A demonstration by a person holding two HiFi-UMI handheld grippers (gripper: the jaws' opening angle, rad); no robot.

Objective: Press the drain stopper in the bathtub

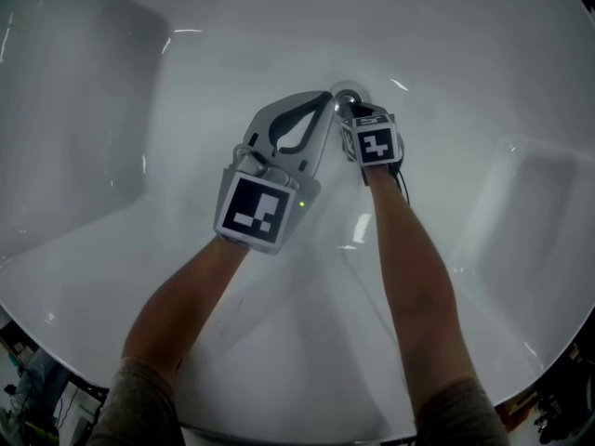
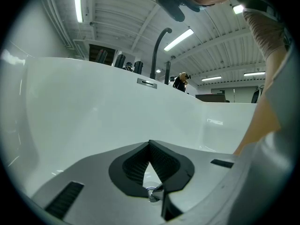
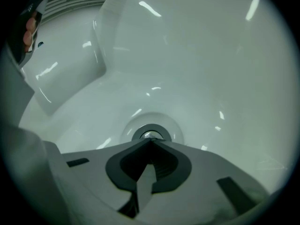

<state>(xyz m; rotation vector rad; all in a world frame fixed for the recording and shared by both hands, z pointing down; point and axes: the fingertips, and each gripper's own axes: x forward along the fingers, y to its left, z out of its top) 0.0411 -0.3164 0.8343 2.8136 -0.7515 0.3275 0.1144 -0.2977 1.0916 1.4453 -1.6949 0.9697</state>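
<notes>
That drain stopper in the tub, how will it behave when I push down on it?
The drain stopper looks like polished metal, so the shut right gripper may skid off. Set into the bathtub floor, it likely won't tip.

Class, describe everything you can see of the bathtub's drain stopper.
The drain stopper is a round, shiny metal cap ringed by a dark gap, set in a dished recess in the white bathtub floor. The right gripper, jaws together, points at its near edge; the left gripper tip lies beside it. Contact cannot be confirmed.
</notes>
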